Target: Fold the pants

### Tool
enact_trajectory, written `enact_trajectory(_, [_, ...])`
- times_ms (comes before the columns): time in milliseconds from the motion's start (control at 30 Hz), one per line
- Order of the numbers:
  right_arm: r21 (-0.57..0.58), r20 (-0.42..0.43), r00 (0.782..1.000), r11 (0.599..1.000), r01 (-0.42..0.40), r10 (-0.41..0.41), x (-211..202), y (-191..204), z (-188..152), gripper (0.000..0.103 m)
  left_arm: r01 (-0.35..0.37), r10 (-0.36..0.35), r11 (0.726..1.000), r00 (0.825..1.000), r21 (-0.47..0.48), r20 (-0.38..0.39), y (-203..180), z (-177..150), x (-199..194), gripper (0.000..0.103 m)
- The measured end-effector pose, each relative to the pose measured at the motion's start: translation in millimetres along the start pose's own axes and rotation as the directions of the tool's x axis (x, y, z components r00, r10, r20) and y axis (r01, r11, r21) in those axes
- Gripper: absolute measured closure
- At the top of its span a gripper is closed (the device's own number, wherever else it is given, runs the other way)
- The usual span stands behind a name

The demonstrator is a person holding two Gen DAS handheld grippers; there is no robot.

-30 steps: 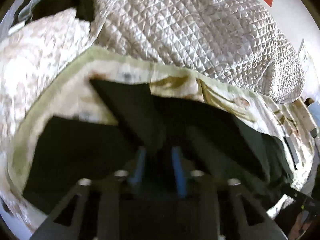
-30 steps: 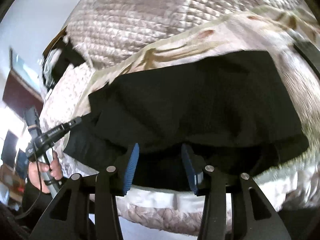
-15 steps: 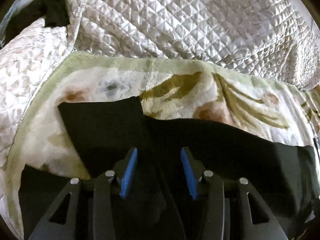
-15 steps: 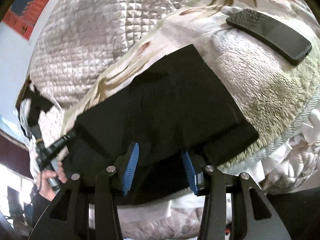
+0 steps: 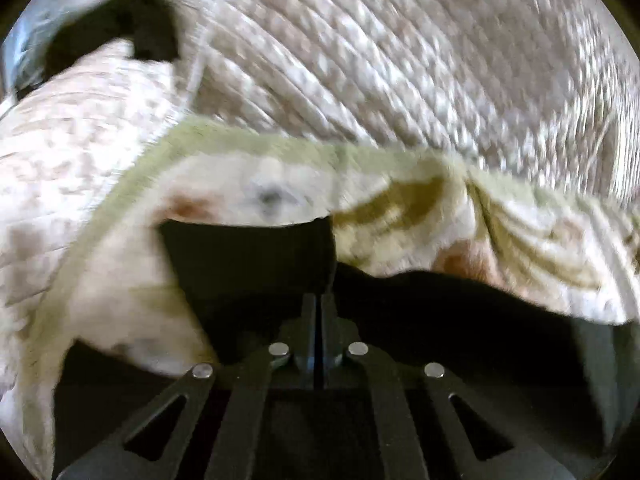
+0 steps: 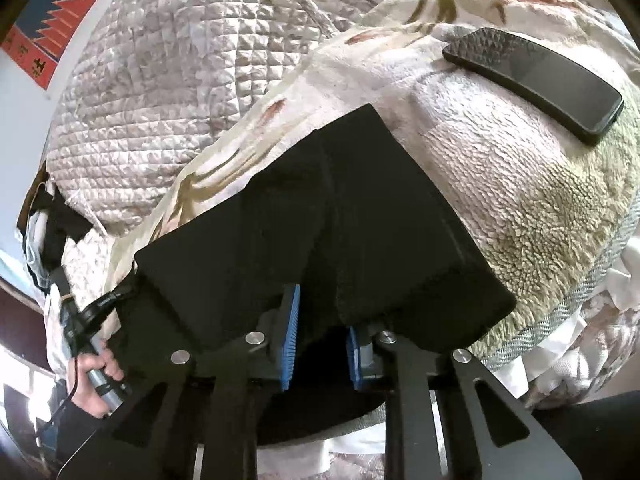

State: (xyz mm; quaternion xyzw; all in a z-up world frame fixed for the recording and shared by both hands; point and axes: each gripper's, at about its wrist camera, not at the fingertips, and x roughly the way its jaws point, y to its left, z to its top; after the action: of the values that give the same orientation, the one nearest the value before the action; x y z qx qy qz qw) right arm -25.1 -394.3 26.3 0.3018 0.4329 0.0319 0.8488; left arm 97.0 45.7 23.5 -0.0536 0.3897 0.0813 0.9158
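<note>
The pants (image 6: pixel 320 216), black and partly folded, lay flat on a fleecy floral blanket (image 6: pixel 500 168) spread over a bed, with a quilted cream bedspread (image 6: pixel 180 80) bunched up behind it. In the right wrist view they formed a broad dark panel whose near edge hung toward the camera, with a lengthwise crease running down the middle. The right tool (image 6: pixel 322 340) sat at that near edge with its blue-padded fingers (image 6: pixel 291 336) spread apart and cloth lying between and over them; nothing was pinched. A dark phone (image 6: pixel 536 80) lay on the blanket well to the right of the pants, apart from them.

At the far left of the same view, the left hand (image 6: pixel 94 376) gripped the handle of the left tool (image 6: pixel 116 294), whose tip reached the left edge of the pants.

The left wrist view was blurred. There the left tool (image 5: pixel 316 304) showed its two fingers pressed together with only a thin line between them, right at the black cloth; whether any fabric was caught between them I could not tell. One squared flap of the pants (image 5: pixel 248 264) lay ahead of the fingers on the blanket (image 5: pixel 400 208), and more dark cloth stretched away to the right. The bedspread (image 5: pixel 400 60) filled the upper part of that view.
</note>
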Motion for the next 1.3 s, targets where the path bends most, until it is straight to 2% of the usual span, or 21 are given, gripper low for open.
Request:
enact_trajectory(133, [0.010,0.012,1.000,1.000,-0.014,0.014,-3.6,-0.6,-0.2,0.083,-0.015,0.028,0.992,0.994,-0.123,0.102,45.8,-7.8,-55.6,0.100])
enact_trajectory(233, [0.011,0.024,0.999,1.000,-0.026,0.026,-8.2,1.7,-0.3,0.084,-0.017,0.046,0.974,0.991,-0.225,0.127,83.3,-30.0,-87.1,0.100])
enact_trajectory(367, [0.024,0.022,0.999,0.999,-0.029,0.029,-8.9,1.6,-0.2,0.084,-0.042,0.062,0.945,0.997,-0.323,0.051,119.1,-70.3,-87.4,0.100])
enact_trajectory(433, [0.054,0.008,0.999,0.998,-0.038,0.037,-5.8,-2.3,0.4,0.084,-0.029,0.024,0.919,1.000,-0.394,-0.016,136.8,-83.1,-73.5,0.099])
enact_trajectory(500, [0.067,0.003,0.999,0.997,-0.042,0.042,-5.3,-3.9,1.2,0.083,0.012,-0.030,0.893,0.999,-0.450,-0.032,144.7,-87.2,-64.6,0.097])
enact_trajectory(567, [0.062,0.008,0.999,0.997,-0.039,0.038,-7.5,-1.4,1.9,0.083,0.037,-0.047,0.886,0.999,-0.463,-0.010,145.8,-86.8,-66.9,0.087])
enact_trajectory(633, [0.053,0.012,0.999,0.998,-0.034,0.033,-8.8,0.6,2.2,0.082,0.071,-0.071,0.887,0.997,-0.457,0.018,140.1,-81.2,-67.8,0.051])
enact_trajectory(733, [0.061,0.006,1.000,0.998,-0.024,0.024,-7.1,2.4,1.8,0.076,0.105,-0.100,0.886,0.994,-0.451,0.035,131.3,-72.3,-62.8,0.046])
enact_trajectory(800, [0.055,0.005,1.000,0.998,-0.008,0.008,-6.7,5.4,1.1,0.075,0.098,-0.097,0.889,0.995,-0.447,0.024,127.8,-64.6,-54.1,0.046])
enact_trajectory(900, [0.039,0.019,1.000,0.999,0.011,-0.012,-8.3,8.4,0.7,0.075,0.053,-0.059,0.903,0.998,-0.426,0.000,124.4,-53.9,-40.5,0.048])
enact_trajectory(967, [0.035,0.033,0.999,0.999,0.025,-0.026,-8.7,8.3,0.7,0.075,0.014,-0.020,0.917,1.000,-0.398,-0.012,120.0,-46.4,-36.4,0.072])
enact_trajectory(1000, [0.031,0.030,0.999,0.999,0.034,-0.035,-6.9,8.2,0.6,0.076,-0.001,-0.008,0.924,1.000,-0.383,-0.022,117.6,-43.3,-33.1,0.094])
enact_trajectory(1100, [0.031,0.020,0.998,0.998,0.063,-0.063,-2.7,6.5,0.5,0.084,-0.011,0.000,0.923,1.000,-0.384,-0.030,115.9,-40.0,-29.4,0.099])
enact_trajectory(1167, [0.036,0.024,0.998,0.997,0.064,-0.065,-4.9,4.6,1.7,0.091,-0.009,0.009,0.924,1.000,-0.383,-0.003,113.2,-38.9,-39.4,0.099])
enact_trajectory(1300, [0.030,0.033,0.999,0.999,0.032,-0.033,-18.5,7.5,7.2,0.095,0.025,0.005,0.929,0.997,-0.369,0.079,110.3,-32.5,-76.9,0.099])
